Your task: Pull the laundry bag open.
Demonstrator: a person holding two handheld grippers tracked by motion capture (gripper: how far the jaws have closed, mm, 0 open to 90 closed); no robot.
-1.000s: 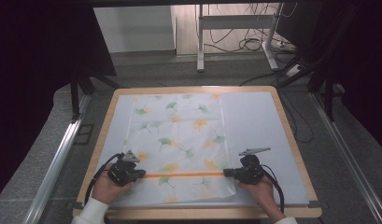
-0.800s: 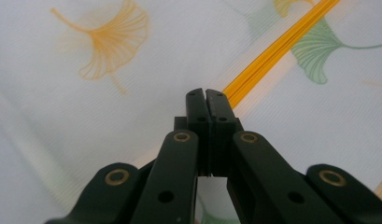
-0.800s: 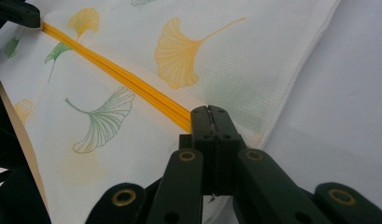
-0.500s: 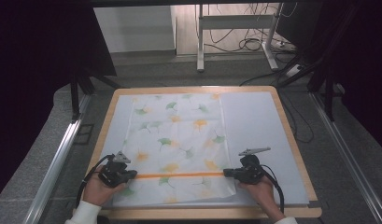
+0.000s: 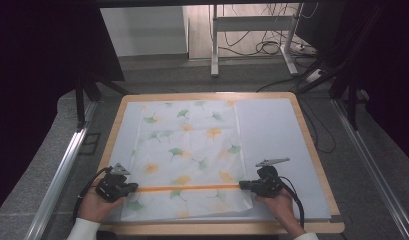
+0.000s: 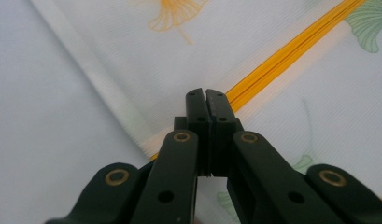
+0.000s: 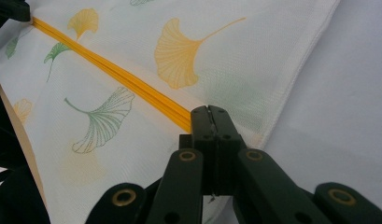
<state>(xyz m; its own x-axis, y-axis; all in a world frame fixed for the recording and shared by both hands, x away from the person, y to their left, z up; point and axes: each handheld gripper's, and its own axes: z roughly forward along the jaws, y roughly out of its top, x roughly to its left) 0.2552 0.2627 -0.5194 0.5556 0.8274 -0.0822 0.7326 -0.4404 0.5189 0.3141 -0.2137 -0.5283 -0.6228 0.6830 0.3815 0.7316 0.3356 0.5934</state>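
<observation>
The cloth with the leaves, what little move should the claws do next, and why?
Probably lift both ends together and carry them forward to fold the cloth. The left claw and the right claw are each shut at an end of the orange stripe, near the cloth's front edge, and it lies flat.

We see white cloth printed with green and yellow ginkgo leaves, spread flat on pale sheet covering wooden table. Cloth lies left of centre, long axis running away from person. Orange stripe crosses cloth near its near edge, side to side. In gripper views we note fine woven texture, plain white hem along edges.
</observation>
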